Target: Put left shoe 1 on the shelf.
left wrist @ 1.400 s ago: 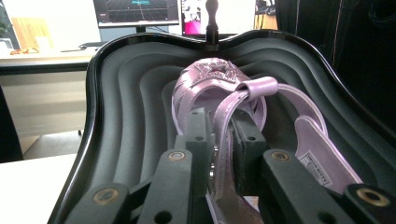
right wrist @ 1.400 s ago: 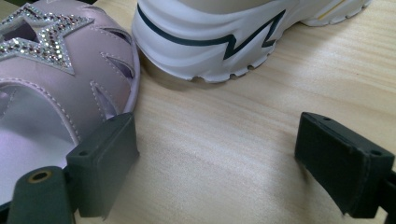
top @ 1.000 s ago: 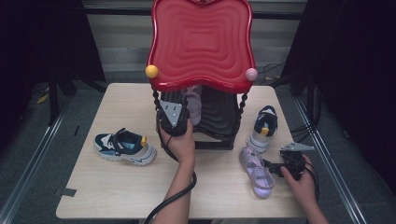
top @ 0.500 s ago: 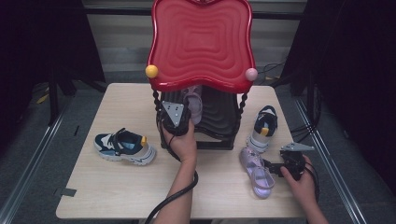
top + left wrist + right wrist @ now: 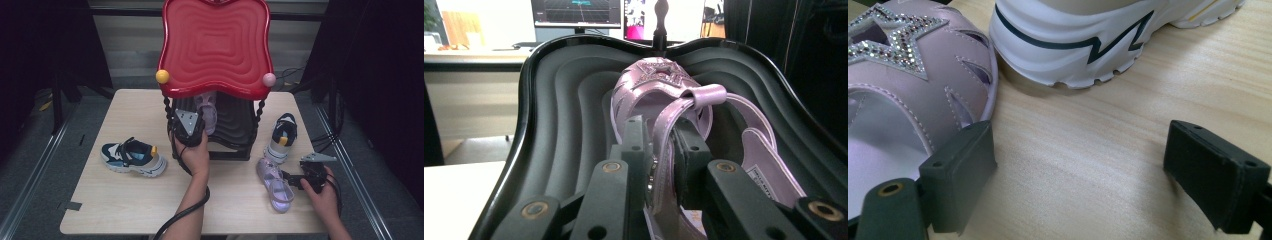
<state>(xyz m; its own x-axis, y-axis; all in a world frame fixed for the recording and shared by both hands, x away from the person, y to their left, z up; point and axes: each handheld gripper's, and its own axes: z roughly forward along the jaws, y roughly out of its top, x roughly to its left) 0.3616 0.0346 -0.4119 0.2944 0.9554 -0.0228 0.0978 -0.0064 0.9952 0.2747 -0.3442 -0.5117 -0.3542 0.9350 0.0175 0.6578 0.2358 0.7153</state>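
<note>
A purple star-strapped sandal (image 5: 208, 113) (image 5: 664, 95) lies on the black lower shelf (image 5: 235, 125) (image 5: 564, 100) of a red-topped rack (image 5: 215, 45). My left gripper (image 5: 196, 124) (image 5: 661, 150) reaches under the red top and is shut on the sandal's heel strap. Its jaws have just been easing open slightly, and the strap is still between the pads. The matching sandal (image 5: 274, 184) (image 5: 893, 100) rests on the table at the right. My right gripper (image 5: 296, 180) (image 5: 1083, 175) stands open beside it, one jaw at the sandal's edge and bare table between the jaws.
A white and navy sneaker (image 5: 281, 137) (image 5: 1088, 45) stands right of the rack, just beyond the loose sandal. Its mate (image 5: 132, 157) lies on the table's left half. Yellow (image 5: 162, 76) and pink (image 5: 269, 79) balls cap the rack's front corners.
</note>
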